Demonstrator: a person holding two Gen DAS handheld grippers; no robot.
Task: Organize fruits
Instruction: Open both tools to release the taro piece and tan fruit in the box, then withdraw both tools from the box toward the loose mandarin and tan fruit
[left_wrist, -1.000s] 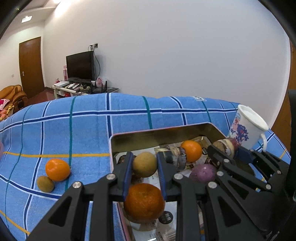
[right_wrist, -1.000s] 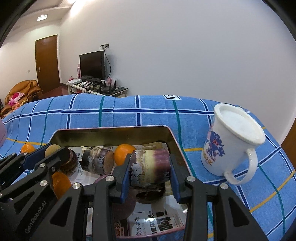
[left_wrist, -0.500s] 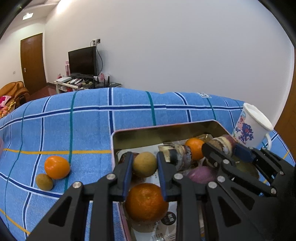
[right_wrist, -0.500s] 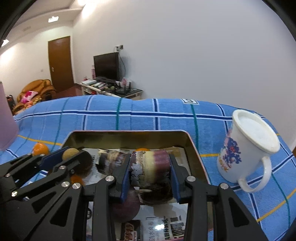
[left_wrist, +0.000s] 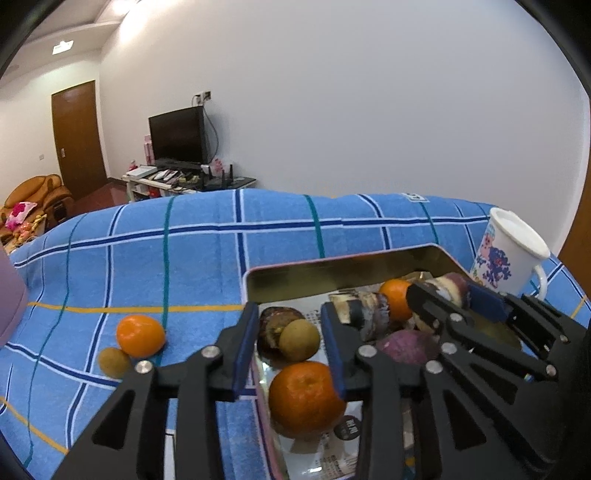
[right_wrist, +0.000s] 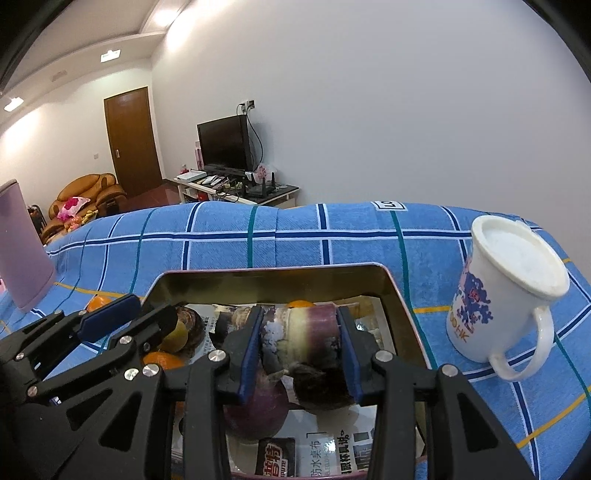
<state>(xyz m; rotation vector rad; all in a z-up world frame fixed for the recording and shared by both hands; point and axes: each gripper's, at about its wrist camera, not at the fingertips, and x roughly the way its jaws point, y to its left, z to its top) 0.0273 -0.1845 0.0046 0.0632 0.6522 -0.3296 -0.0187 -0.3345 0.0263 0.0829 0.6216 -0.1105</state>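
A small brown fruit (left_wrist: 299, 339) lies in the metal tin (left_wrist: 332, 269), between the pads of the left gripper (left_wrist: 290, 345), whose jaws are opening and no longer press it. An orange (left_wrist: 304, 397) sits just below it. Beside it, the right gripper (right_wrist: 301, 349) holds a purple-banded cane piece (right_wrist: 306, 332) narrowly over the tin. A white mug (right_wrist: 506, 295) stands well right of that gripper.

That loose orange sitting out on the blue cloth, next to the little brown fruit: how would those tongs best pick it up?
Grip the orange across its widest middle, coming down from above. It is round, so any lower or higher pinch would likely slip. Place the pads on its far and near sides, since the small brown fruit touches its lower left and would block a pad there.
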